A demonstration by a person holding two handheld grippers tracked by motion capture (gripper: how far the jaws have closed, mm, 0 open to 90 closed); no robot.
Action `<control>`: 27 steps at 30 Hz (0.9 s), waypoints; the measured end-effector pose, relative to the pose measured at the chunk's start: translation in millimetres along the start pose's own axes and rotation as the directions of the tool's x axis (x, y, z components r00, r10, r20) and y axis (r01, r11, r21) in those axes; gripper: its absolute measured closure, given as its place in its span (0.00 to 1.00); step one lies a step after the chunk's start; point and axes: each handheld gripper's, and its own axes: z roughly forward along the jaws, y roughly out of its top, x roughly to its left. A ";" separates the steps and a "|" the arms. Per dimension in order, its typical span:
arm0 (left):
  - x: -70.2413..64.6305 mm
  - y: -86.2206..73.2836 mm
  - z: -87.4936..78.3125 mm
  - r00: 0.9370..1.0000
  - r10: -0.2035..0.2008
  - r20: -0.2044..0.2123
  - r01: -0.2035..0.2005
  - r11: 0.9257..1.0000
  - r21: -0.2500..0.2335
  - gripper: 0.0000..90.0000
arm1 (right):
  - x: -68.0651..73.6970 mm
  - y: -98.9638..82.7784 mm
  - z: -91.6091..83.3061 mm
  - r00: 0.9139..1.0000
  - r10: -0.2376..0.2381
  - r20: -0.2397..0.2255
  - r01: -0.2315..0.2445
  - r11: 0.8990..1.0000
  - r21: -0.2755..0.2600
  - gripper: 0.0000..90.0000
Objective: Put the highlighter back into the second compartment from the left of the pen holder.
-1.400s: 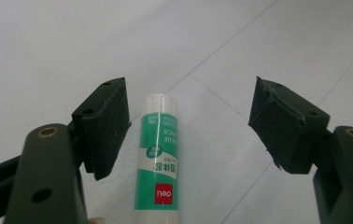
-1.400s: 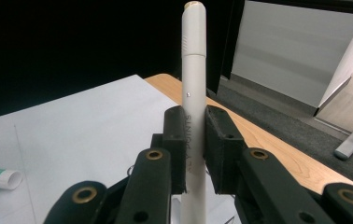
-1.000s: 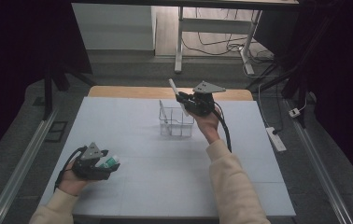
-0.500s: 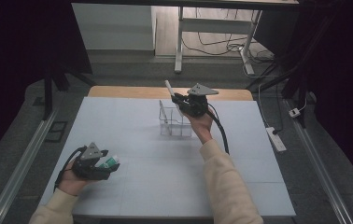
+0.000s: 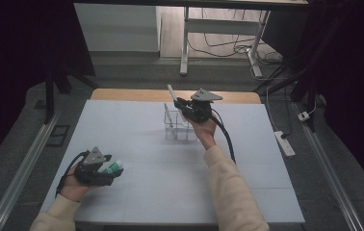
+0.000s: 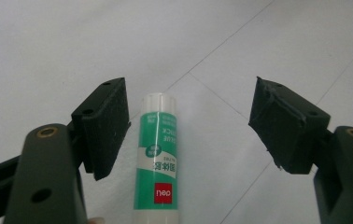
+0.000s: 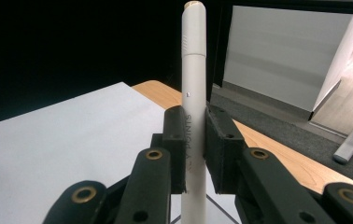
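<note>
Since the earlier high-view frames the right gripper has been brought lower and a little closer over the clear holder, while the left gripper has been kept where it was near the table's front-left edge. The white pen is clamped between the right jaws, gripped around its lower barrel with its capped end raised above them — so the pick-up of the pen can be judged done, and its lowering into the holder judged to be what is left on that side. One pen-like item is already seen leaning inside the holder. On the left, less has been done: the jaws stand wide apart with the green-and-white glue stick lying flat on the white table between them, just beside one pad and well clear of the other, so it is not yet gripped. From the high view the placing of both hands and the holder under the pen can be read, but the jaw gaps are too small to be judged there. The left gripper view makes the open gap and the ungripped stick plain; the right gripper view shows the pads pressed on the pen's barrel — though whether the pen's lower end has entered the holder cannot be told from it.
</note>
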 end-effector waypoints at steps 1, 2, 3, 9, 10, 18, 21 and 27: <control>0.0 0.0 0.1 1.000 0.000 0.000 0.000 1.000 0.001 0.31 | -0.2 -1.2 0.2 1.000 0.004 -0.005 -0.004 1.000 -0.003 0.86; -0.1 0.0 0.1 1.000 0.000 0.000 0.000 1.000 0.001 0.31 | -0.6 -2.4 0.3 1.000 0.007 -0.006 -0.007 1.000 -0.002 0.86; -0.1 0.0 0.1 1.000 0.000 0.000 0.000 1.000 0.001 0.31 | -0.8 -3.4 0.4 1.000 0.008 -0.003 -0.008 1.000 0.001 0.86; -0.2 0.0 0.1 1.000 0.000 -0.002 0.000 1.000 0.001 0.31 | -0.7 -7.1 0.4 0.999 -0.016 0.034 0.015 1.000 0.009 0.65; -0.2 0.0 0.1 1.000 0.001 -0.001 -0.001 1.000 0.002 0.31 | -0.6 -7.0 -0.1 0.999 -0.017 0.044 0.016 1.000 0.013 0.61; -0.4 0.1 0.1 1.000 0.001 -0.002 -0.001 1.000 0.001 0.31 | -3.5 -6.5 -6.6 0.998 -0.019 0.056 0.017 0.999 0.040 0.54; -0.4 0.1 0.1 1.000 0.001 -0.003 -0.001 1.000 0.001 0.31 | -5.3 -7.1 -9.2 0.999 -0.022 0.049 0.020 0.998 0.052 0.54; -0.7 0.2 0.0 1.000 0.001 -0.005 -0.001 1.000 0.000 0.31 | -7.6 -6.4 -17.2 0.998 -0.034 0.046 0.030 0.997 0.073 0.54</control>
